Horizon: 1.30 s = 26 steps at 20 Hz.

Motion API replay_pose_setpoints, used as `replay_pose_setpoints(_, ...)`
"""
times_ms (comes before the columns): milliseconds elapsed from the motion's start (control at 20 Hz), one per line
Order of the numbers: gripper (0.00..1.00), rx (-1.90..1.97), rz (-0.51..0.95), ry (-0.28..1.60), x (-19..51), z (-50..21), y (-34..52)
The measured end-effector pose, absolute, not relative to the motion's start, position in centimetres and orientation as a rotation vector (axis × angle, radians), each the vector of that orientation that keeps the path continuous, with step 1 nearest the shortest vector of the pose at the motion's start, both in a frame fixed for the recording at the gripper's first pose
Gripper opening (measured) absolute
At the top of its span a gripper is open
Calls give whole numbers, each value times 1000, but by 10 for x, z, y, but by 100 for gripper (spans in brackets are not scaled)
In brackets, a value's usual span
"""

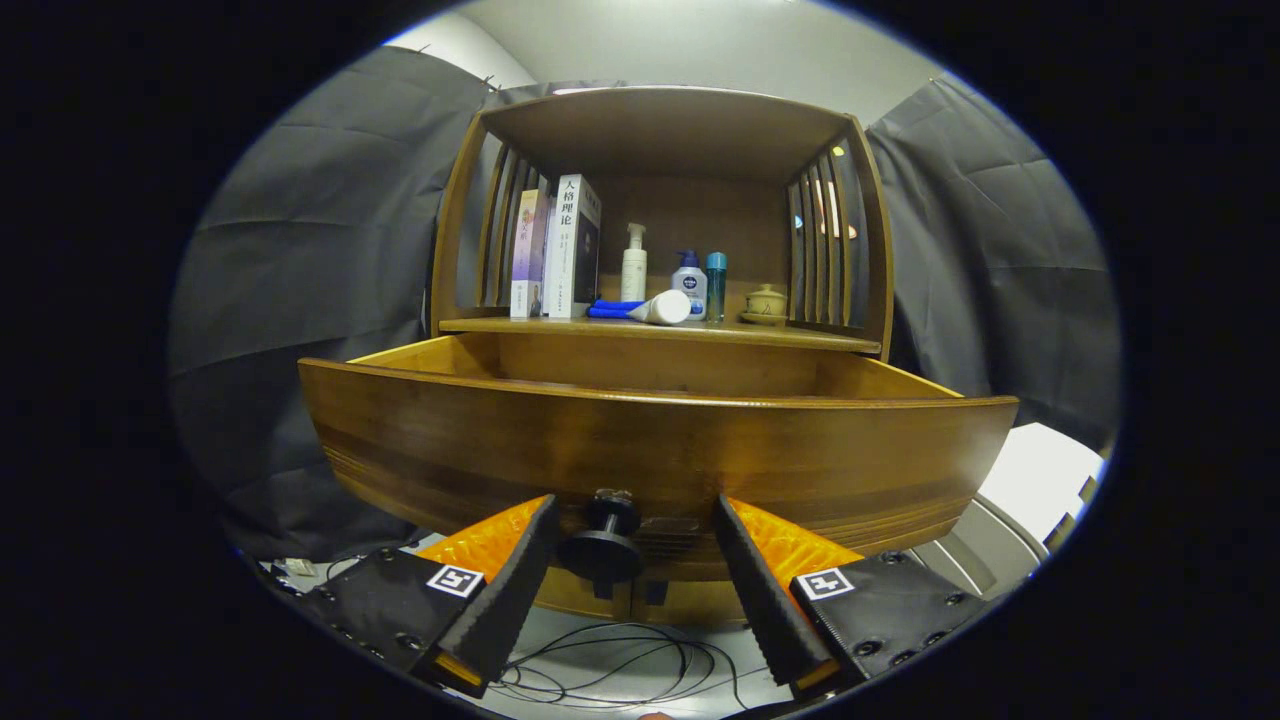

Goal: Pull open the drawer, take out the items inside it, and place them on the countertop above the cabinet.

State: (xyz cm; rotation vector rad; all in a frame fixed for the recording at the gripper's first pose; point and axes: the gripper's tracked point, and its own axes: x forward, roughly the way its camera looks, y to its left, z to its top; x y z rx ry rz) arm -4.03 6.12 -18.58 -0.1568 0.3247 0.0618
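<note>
drawer (660, 440) pulled out from cabinet (665, 140); tongs (635, 545) spread wide, flanking dark knob (603, 545) without touching; bottles (690, 285) and books (560, 250) on tabletop (800, 338) beyond.

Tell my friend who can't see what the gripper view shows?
A wooden drawer is pulled open, and the open gripper has its fingers on either side of the drawer's knob without touching it. Above, the countertop holds books, bottles and a small pot.

Dark cloth walls (300, 240), pale ceiling (700, 40), cables (620, 670) on floor.
</note>
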Motion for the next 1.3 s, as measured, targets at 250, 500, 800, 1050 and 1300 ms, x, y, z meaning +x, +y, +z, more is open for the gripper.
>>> replay_pose_setpoints(250,96,-132,21,332,-29,-184,58)
replay_pose_setpoints(500,96,-153,14,324,-19,-186,58)
replay_pose_setpoints(800,96,-148,7,334,11,-185,59)
replay_pose_setpoints(1050,96,-150,2,333,38,-187,60)
replay_pose_setpoints(1300,97,-185,-2,315,61,-190,60)
